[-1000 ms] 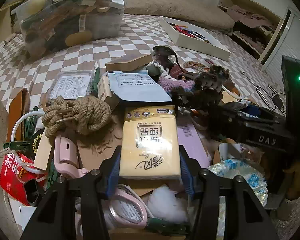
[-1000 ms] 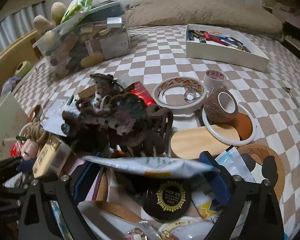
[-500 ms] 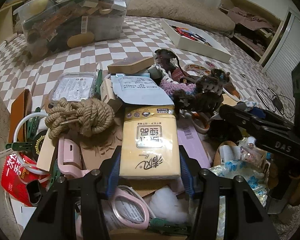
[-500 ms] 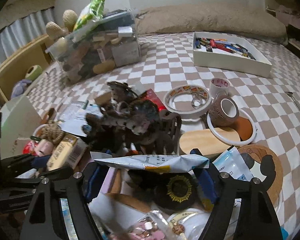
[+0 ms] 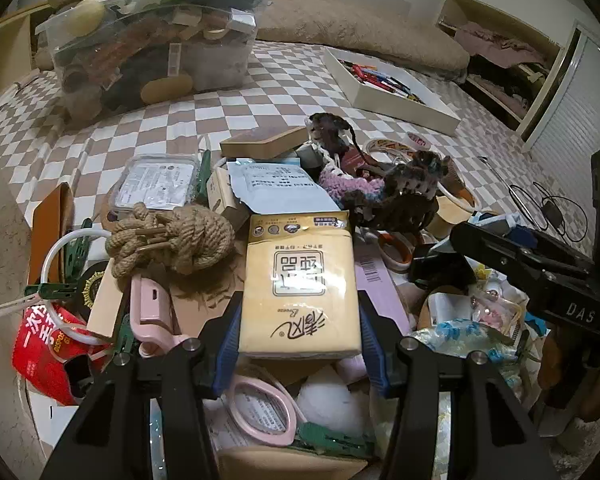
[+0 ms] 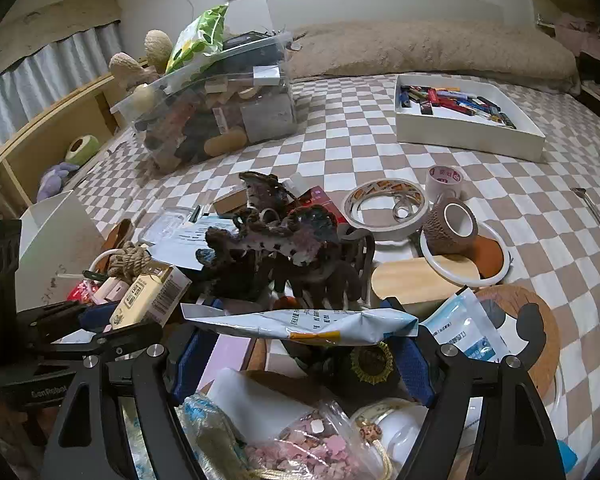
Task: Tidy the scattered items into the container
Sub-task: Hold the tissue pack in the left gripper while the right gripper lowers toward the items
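Note:
My left gripper (image 5: pixel 298 314) is shut on a yellow tissue pack (image 5: pixel 300 280), its blue pads pressed against the pack's long sides just above the pile. My right gripper (image 6: pixel 302 340) is shut on a flat light-blue packet (image 6: pixel 300 322), which buckles between the pads and hangs a little above the clutter. Each gripper shows in the other's view: the right gripper (image 5: pixel 532 264) at the right edge, the left gripper (image 6: pixel 80 344) at lower left. A clear plastic bin (image 6: pixel 220 108) packed with items stands at the far left of the checked bed.
The pile holds a jute rope knot (image 5: pixel 172 236), a dark crocheted piece (image 6: pixel 276 236), tape rolls (image 6: pixel 388 208), a cork coaster (image 6: pixel 516 320) and a pink clip (image 5: pixel 148 312). A white tray of pens (image 6: pixel 464 116) sits far right. A white box (image 6: pixel 48 248) stands left.
The right gripper's jaws narrowed on the blue packet, crumpling it, and rose slightly with it while tipping up. The left gripper and its tissue pack stayed put.

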A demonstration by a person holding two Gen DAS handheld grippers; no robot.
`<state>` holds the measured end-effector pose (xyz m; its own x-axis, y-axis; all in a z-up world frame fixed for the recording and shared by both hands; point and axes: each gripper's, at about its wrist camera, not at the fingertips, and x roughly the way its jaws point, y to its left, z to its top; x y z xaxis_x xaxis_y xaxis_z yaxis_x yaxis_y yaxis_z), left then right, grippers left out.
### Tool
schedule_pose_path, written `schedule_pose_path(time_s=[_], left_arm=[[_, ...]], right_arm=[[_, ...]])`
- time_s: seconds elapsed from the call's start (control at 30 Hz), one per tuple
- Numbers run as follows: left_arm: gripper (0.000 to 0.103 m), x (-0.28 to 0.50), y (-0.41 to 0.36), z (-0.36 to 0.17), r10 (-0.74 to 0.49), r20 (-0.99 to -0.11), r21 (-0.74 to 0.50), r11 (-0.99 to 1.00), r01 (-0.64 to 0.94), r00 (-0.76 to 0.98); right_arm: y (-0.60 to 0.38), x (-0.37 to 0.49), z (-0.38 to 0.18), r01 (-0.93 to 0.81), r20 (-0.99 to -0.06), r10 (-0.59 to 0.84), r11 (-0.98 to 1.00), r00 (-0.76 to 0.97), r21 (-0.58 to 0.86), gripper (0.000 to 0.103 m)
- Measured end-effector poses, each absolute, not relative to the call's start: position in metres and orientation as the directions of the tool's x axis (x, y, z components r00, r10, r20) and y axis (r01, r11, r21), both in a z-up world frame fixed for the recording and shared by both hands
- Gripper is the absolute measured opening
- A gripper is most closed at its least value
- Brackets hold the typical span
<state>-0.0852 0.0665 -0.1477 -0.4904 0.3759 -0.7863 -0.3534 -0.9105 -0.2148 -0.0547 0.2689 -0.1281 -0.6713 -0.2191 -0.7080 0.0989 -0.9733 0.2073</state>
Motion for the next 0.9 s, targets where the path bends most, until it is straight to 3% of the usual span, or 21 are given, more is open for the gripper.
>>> schedule_pose_path(time_s=[0.9], left_arm=[[0.052, -0.057, 0.045, -0.126, 0.34, -0.752, -0.202, -0.934, -0.293, -0.565]], right_arm=[[0.27, -0.016, -0.118, 0.064, -0.68, -0.189, -0.977, -0.709, 0.205, 0.08]])
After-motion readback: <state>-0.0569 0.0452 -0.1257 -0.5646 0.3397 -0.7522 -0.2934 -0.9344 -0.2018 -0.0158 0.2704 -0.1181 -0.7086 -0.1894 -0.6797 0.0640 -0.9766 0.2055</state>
